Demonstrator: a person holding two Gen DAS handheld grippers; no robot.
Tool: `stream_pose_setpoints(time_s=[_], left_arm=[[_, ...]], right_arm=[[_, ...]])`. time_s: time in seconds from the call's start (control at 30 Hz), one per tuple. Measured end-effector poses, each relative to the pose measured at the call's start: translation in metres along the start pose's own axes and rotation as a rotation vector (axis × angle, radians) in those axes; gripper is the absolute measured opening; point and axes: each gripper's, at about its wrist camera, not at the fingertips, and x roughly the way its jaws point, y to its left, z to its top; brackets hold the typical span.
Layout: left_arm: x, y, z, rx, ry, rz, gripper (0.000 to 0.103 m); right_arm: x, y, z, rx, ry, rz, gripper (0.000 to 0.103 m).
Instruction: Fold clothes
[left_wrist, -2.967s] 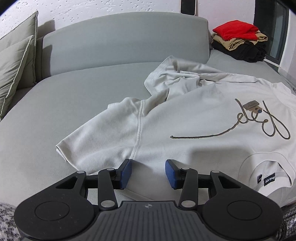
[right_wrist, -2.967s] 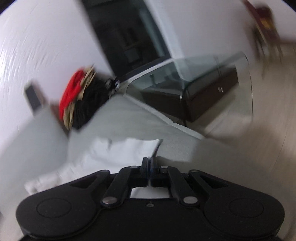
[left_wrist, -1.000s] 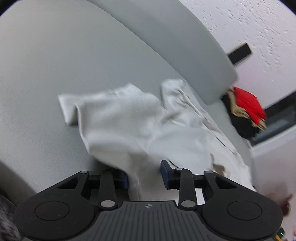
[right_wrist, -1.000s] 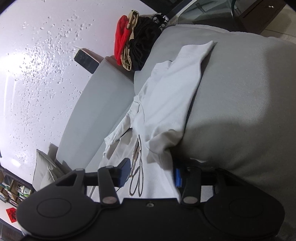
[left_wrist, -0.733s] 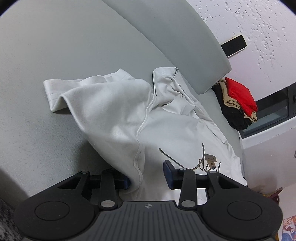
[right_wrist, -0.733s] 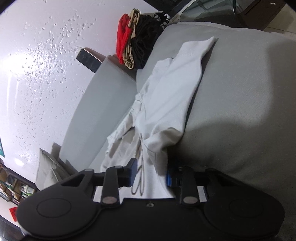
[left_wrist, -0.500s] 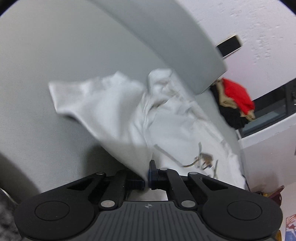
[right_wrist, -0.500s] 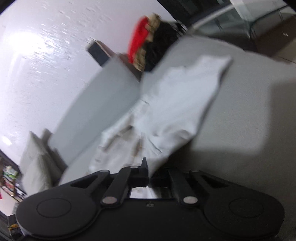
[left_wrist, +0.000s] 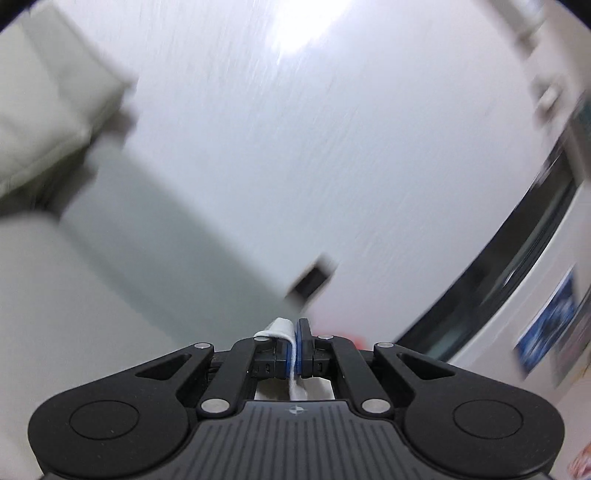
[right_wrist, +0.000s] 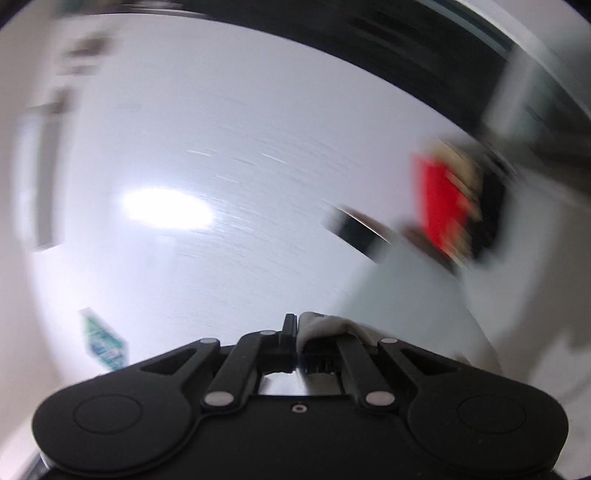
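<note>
My left gripper (left_wrist: 294, 345) is shut on an edge of the pale grey T-shirt (left_wrist: 280, 328); a fold of cloth pokes out between the blue pads and hangs below. My right gripper (right_wrist: 297, 334) is shut on another edge of the same T-shirt (right_wrist: 325, 326), which drapes over its right finger. Both cameras point up at the white wall and both views are blurred. The rest of the shirt is hidden below the grippers.
The grey sofa backrest (left_wrist: 155, 236) and pale cushions (left_wrist: 44, 110) lie to the left. A dark phone (left_wrist: 314, 280) rests on the backrest top. A stack of red, tan and black clothes (right_wrist: 454, 210) sits at the right. A dark window frame (left_wrist: 517, 236) runs along the right.
Both grippers closed on the shirt's edges and swung upward, lifting it off the sofa. The views have tilted from the sofa to the wall.
</note>
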Motion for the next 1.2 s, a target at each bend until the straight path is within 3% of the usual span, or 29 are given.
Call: stream_pose_setpoints(time_s=[0.1,0.23,0.4,0.5,0.67,0.77,0.93,1.03,1.2], left_arm=[[-0.048,-0.02,0.022,-0.018,-0.109,-0.078,0.001],[-0.093,-0.054,0.039,0.056,-0.227,-0.115,0.0],[-0.085,-0.076,0.044,0.135,-0.215,-0.091,0.0],[-0.042,-0.072,0.04,0.177,-0.147,-0.004,0.0],[0.085,-0.025,0.033,0.185,0.029,0.266,0.0],[0.12,-0.023,0.052,0.216,0.01,0.332,0.0],[0.102,-0.07,0.094,0.357,-0.197,0.265,0.0],[0.104,-0.058,0.088,0.374,-0.181,0.278,0.0],[0.124,0.034,0.014,0.327,-0.029,0.403,0.0]], right_arm=[[-0.037,0.054,0.015,-0.115,-0.057,0.066,0.002],[-0.064,0.112,0.022,-0.25,-0.106,0.099,0.002],[-0.058,0.142,0.027,-0.294,-0.131,0.062,0.002],[-0.004,0.126,0.026,-0.297,-0.054,-0.03,0.002],[0.122,0.056,0.008,-0.239,0.127,-0.254,0.002],[0.173,0.042,0.02,-0.222,0.134,-0.296,0.002],[0.171,0.092,0.045,-0.371,-0.011,-0.198,0.002],[0.162,0.077,0.04,-0.388,-0.01,-0.218,0.002],[0.175,-0.029,-0.016,-0.273,0.158,-0.296,0.002]])
